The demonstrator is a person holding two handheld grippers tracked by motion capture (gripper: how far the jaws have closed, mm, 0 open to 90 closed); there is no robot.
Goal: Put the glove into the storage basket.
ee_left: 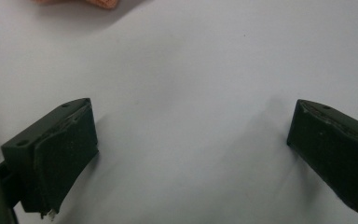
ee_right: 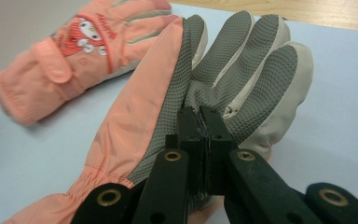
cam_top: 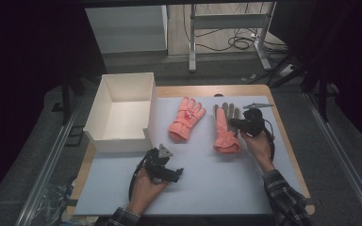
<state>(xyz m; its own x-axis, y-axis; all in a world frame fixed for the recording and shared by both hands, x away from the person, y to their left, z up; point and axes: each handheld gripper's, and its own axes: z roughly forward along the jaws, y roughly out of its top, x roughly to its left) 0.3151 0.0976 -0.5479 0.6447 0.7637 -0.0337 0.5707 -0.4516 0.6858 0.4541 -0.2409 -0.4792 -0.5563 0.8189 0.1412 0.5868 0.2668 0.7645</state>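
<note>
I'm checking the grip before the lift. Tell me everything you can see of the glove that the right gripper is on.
The palm-up glove is salmon-pink fabric along its side, with a grey textured palm and cream finger edges, and a gathered cuff toward the person. It lies on the white mat, right of its cartoon-patched twin and apart from it. The right gripper has its jaws pinched shut on the grey palm material at the base of the fingers.

No word or number can be read. The far glove (ee_right: 70,51) bears a cartoon rabbit face (white, with a red bow) and a short line of red lettering beside it, too small and blurred to make out.
</note>
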